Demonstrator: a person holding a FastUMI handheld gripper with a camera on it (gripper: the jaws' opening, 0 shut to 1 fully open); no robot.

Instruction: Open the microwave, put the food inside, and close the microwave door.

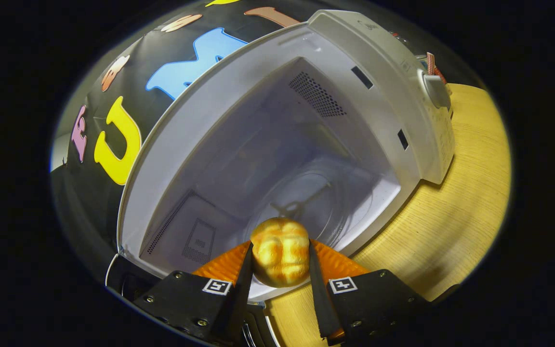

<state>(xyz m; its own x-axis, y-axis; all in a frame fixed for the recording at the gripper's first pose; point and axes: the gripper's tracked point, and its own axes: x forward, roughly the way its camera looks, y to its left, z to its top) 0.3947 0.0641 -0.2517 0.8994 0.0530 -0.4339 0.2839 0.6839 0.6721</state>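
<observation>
The claw [281, 262] is clamped on a golden-yellow, lumpy bread roll [280, 258], both fingers pressing its sides. The roll sits at the threshold of the white microwave oven [403, 91], whose cavity lies open at twelve o'clock ahead of the fingers, with its round glass turntable [321, 197] just beyond the roll. The microwave stands on a pale wooden table [455, 207], which stretches off toward three o'clock.

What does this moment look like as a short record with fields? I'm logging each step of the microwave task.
tongs: tongs shut on the bread roll, a finger pressing each side
food: golden bread roll, held at the microwave's front opening, not yet set down
microwave: white microwave, cavity open
turntable: glass plate inside, bare, just beyond the roll
dial: round knob on the control panel
surface: wooden table under the microwave
</observation>
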